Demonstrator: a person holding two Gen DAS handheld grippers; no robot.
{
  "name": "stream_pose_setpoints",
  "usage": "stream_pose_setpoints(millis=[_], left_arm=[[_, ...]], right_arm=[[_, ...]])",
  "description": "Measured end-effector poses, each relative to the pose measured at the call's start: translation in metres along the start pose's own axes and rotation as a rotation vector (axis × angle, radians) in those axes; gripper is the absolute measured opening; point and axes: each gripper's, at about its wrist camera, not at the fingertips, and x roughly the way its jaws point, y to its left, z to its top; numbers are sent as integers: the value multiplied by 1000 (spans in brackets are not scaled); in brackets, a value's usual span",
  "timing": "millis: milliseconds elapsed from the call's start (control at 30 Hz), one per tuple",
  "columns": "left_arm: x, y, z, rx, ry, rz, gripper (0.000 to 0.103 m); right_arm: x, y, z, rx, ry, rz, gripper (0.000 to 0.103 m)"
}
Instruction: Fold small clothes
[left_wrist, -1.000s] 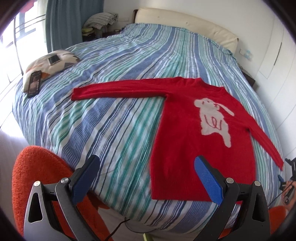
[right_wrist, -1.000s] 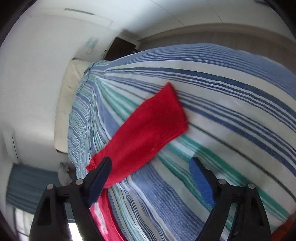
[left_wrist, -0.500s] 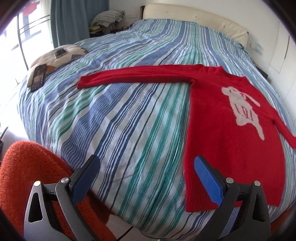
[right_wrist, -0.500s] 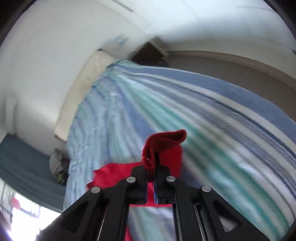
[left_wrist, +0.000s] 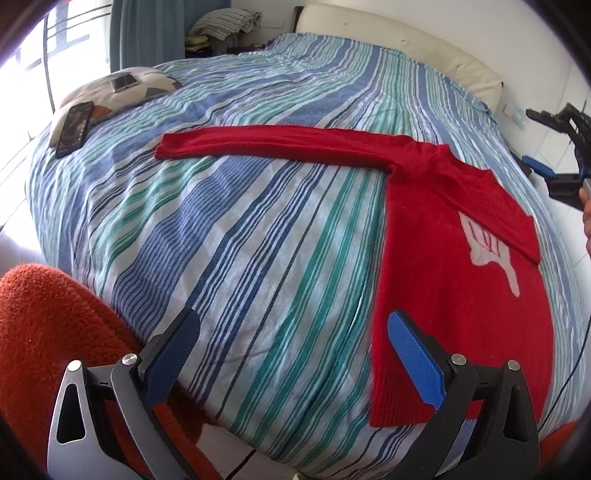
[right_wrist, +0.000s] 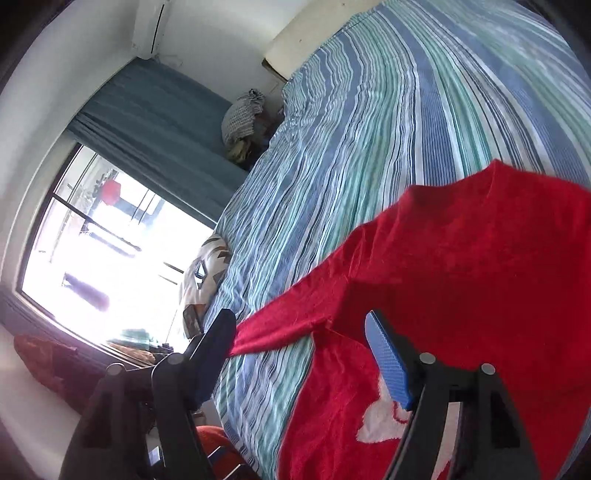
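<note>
1. Left wrist: my left gripper (left_wrist: 291, 354) hangs with fingers apart and empty over the striped bed (left_wrist: 240, 229); the red sweater (left_wrist: 443, 266) lies flat, 1 sleeve folded across its chest.
2. Right wrist: my right gripper (right_wrist: 301, 354) has just been opening, nothing between its fingers, above the sweater.

Striped bed (left_wrist: 258, 229), teal curtain (right_wrist: 159, 122), bright window (right_wrist: 110, 266), white walls.
</note>
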Motion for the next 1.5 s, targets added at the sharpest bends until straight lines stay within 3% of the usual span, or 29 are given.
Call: stream_pose_setpoints(millis=[100,167,267,300,333,367,433,500,600,700,800,867,933,1000,1067,1133,1267,1367,1500], left_arm=[[5,6,2,-27,12,0,102],[9,5,2,-33,27,2,102],[14,-2,0,-19,48,-2,102],[13,-6,-1,-5,45,1,102],[11,-9,-1,12,37,2,102],[9,-12,-3,26,27,4,102],[5,-16,-6,54,7,15,102],[4,-17,-7,74,1,19,102],[5,-18,-6,79,0,18,102],[5,-21,-6,89,-1,14,102],[4,-28,-9,121,-7,15,102],[2,-33,-12,148,-15,15,102],[1,-38,-14,177,-24,20,102],[0,-43,-16,199,-28,15,102],[-2,-50,-17,220,-31,4,102],[-9,-56,-19,243,-48,-3,102],[-20,-63,-26,293,-81,-23,102],[-18,-67,-30,316,-78,-16,102],[-13,-68,-29,317,-63,-8,102]], right_arm=[[-35,-31,-7,48,-63,4,73],[-47,-59,-4,112,-87,-70,73],[-47,-116,-14,214,-24,-255,72],[-45,-136,-21,221,17,-377,71],[-45,-152,-28,229,32,-470,68],[-53,-166,-36,246,18,-521,58],[-77,-173,-45,267,-66,-511,46],[-99,-159,-53,209,-114,-534,48],[-123,-113,-77,45,-112,-480,48],[-134,-76,-129,-41,-102,-427,58],[-134,-47,-188,-86,-118,-446,60],[-136,-41,-231,-42,-175,-449,60],[-123,-39,-254,6,-149,-454,60],[-109,-28,-258,-82,-79,-477,60],[-101,-9,-253,-226,-75,-520,60],[-99,-2,-253,-282,-89,-522,61],[-90,-6,-255,-274,-84,-486,62],[-85,-13,-260,-274,-54,-519,62],[-101,-18,-257,-234,-116,-532,62]])
